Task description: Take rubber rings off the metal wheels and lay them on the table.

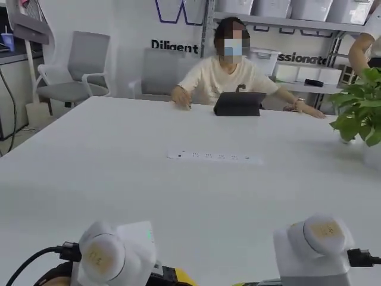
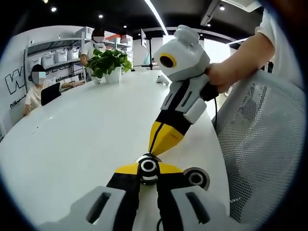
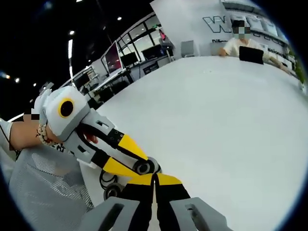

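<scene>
**Ring removal: metal wheel clamped, ring not yet off**

The left gripper (image 2: 148,173) is clenched across the metal wheel (image 3: 144,166). The right gripper (image 3: 154,177) has its jaws pressed together, tips touching that wheel's rim (whether a lip of the rubber ring (image 2: 140,162) is caught between them cannot be told). Method advised: clamp on metal, not rubber; catch the ring's edge and peel outward and around the wheel, since a straight pull would likely let it snap back. A second wheel (image 2: 196,178) lies on the table (image 2: 86,130) just beside the held wheel. Containers: a white pot (image 2: 114,75) far beyond the held wheel holds a leafy plant (image 2: 108,60); the lidded shelf bins (image 1: 309,9) are farther off, contents hidden.
</scene>
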Action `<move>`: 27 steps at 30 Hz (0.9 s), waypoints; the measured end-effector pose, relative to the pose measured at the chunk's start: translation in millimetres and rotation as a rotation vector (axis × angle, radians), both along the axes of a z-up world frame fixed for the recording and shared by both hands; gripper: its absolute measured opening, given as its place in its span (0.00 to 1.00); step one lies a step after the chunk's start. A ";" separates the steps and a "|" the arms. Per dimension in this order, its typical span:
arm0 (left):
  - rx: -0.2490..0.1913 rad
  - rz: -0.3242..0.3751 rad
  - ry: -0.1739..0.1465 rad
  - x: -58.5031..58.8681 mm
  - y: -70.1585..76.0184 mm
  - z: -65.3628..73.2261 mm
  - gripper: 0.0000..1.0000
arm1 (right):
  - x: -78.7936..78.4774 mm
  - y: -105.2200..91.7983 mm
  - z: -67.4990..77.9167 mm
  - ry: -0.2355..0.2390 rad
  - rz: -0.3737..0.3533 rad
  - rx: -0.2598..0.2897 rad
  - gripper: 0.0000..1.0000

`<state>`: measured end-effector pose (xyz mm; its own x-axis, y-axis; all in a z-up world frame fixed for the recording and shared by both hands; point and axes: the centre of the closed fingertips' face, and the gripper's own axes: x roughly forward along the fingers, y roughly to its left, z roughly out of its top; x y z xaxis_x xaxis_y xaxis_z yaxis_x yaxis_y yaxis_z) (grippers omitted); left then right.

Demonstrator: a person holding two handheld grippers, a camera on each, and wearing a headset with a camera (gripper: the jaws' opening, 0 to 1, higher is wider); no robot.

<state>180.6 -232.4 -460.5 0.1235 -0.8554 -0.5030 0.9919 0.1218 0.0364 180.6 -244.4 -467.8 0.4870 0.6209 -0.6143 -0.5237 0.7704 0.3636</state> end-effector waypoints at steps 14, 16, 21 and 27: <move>0.002 0.001 -0.006 0.2 0.1 -0.6 0.07 | -3.2 4.5 2.8 0.018 -0.010 0.020 0.00; 0.000 0.001 -0.007 0.1 0.0 -0.6 0.07 | -3.5 5.4 3.4 0.012 -0.003 0.010 0.00; 0.002 0.000 -0.009 0.0 -0.6 -0.6 0.07 | -3.7 6.0 4.0 0.007 0.004 0.006 0.00; 0.002 0.001 -0.009 -0.1 -0.9 -0.6 0.08 | -4.2 8.7 5.9 -0.004 0.015 0.000 0.00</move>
